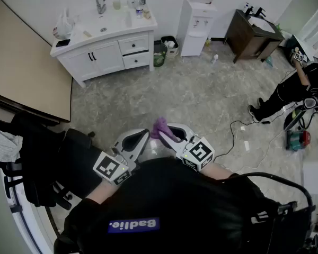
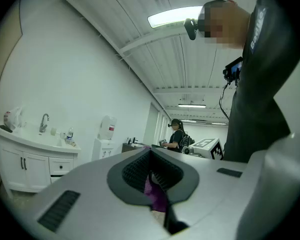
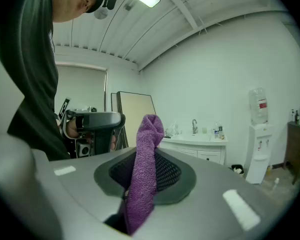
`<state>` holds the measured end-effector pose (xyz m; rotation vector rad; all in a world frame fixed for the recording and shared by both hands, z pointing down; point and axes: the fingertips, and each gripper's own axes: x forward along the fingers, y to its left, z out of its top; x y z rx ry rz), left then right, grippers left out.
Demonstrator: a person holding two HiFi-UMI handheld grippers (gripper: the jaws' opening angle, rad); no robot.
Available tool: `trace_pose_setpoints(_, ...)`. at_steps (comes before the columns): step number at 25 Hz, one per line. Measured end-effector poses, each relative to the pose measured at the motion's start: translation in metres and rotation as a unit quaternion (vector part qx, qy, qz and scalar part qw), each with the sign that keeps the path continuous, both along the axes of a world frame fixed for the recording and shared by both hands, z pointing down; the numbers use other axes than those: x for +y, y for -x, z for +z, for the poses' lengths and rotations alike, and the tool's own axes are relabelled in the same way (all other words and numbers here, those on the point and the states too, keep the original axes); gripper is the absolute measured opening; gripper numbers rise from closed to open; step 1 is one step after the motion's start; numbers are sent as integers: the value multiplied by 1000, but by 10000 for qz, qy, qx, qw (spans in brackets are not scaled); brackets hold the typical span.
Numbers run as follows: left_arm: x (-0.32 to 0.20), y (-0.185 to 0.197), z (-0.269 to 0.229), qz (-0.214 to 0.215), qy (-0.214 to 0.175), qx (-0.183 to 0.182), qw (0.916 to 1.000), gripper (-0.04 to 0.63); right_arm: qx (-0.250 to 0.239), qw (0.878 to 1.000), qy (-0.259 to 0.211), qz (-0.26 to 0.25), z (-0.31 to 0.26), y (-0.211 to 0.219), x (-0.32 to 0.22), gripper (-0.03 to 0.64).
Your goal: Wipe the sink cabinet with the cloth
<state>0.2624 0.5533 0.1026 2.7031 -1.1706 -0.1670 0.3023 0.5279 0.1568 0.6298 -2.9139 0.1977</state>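
Two grippers sat close in front of my dark top, tips almost meeting. The right gripper (image 1: 176, 133) had its ribbed black pads pinched on the purple cloth (image 1: 160, 126), a nubby terry strip that stood upright out of the jaws with its top folded over. The left gripper (image 1: 139, 138) had its jaws pressed together. A thin sliver of purple showed in the slit between its pads, though from the right gripper view it sat apart from the cloth, just left of it.

Far off to the left stood the sink cabinet (image 1: 108, 54), white with panelled doors and small drawers with dark handles. It had a smooth pale top with a curved front edge, and a chrome faucet (image 1: 100, 4) at the back. A white boxy water dispenser (image 1: 197, 25) stood to its right on the grey marbled floor (image 1: 191, 99).
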Motion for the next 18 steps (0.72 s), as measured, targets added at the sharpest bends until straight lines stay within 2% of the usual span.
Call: trace_pose_setpoints(18, -28, -23, 2, -6, 57, -108, 9999, -9, -189, 9995, 106, -210, 11, -20, -19, 74)
